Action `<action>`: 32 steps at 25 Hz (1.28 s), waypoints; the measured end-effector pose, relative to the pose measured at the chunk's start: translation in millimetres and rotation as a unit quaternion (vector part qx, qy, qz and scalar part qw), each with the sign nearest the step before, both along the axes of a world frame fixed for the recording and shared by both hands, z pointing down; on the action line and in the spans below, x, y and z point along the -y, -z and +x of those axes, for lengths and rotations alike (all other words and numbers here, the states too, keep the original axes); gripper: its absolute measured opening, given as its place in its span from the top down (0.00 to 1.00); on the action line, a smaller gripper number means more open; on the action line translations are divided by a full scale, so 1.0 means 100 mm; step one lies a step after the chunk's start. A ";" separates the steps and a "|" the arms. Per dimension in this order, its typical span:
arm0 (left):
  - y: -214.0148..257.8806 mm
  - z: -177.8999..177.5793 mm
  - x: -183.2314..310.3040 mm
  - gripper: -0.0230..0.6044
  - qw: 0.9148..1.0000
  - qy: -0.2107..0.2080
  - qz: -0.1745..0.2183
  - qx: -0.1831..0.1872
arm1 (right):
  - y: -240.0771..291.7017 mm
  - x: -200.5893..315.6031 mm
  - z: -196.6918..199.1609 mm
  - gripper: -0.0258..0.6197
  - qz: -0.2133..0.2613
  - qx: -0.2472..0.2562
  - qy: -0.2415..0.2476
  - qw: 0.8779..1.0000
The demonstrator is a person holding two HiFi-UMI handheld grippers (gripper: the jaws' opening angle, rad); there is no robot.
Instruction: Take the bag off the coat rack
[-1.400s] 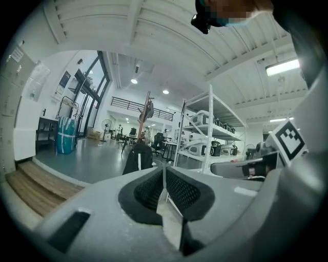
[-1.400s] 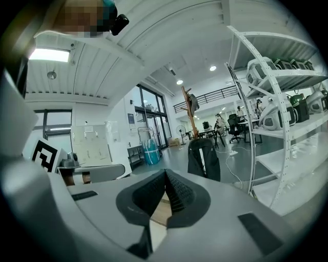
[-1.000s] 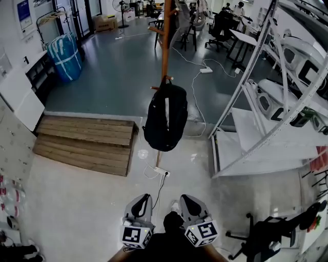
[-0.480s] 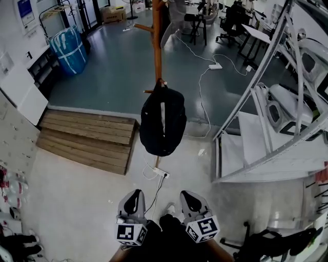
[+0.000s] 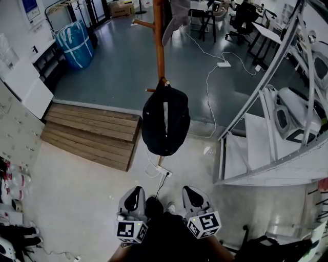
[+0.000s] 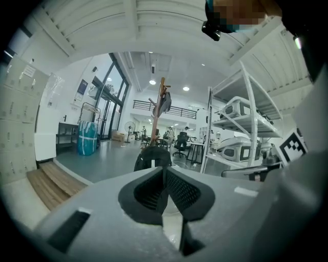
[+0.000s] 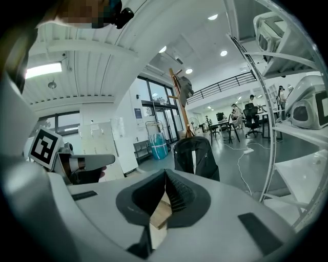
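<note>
Left tool point(image 5: 135, 191) and right tool point(image 5: 191, 191) are closed and empty; nudging the bag point(image 5: 164, 120) ahead unopened could tip the coat rack point(image 5: 159, 46).

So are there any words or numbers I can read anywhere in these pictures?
Nothing here can be read.
Blue poster, far left: print too small.
Square markers on the left gripper and right gripper: black-and-white patterns, no letters.
</note>
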State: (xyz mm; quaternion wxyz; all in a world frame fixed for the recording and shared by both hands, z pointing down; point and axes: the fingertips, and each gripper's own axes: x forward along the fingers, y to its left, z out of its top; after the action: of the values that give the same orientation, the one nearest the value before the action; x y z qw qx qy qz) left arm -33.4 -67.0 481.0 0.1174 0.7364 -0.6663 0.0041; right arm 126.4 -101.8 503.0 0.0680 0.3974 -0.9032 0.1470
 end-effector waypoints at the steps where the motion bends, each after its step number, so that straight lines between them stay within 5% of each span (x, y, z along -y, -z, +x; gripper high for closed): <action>1: -0.02 0.00 0.03 0.91 1.000 0.001 -0.002 0.001 | -0.01 0.04 0.00 0.94 -0.001 0.001 0.000 1.000; 14: -0.05 -0.14 0.96 0.91 1.000 -0.012 0.006 0.001 | 0.03 0.86 -0.14 0.94 -0.001 -0.002 -0.014 1.000; 32: -0.13 -0.77 2.21 0.91 0.999 -0.047 0.007 -0.007 | 0.02 2.10 -0.86 0.94 -0.001 -0.028 -0.024 0.999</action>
State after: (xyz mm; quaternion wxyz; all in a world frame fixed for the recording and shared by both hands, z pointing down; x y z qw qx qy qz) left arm -110.2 -288.3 494.3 0.1169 0.7676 -0.6302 -0.0001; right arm 40.9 -311.6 501.0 0.0903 0.4229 -0.8911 0.1376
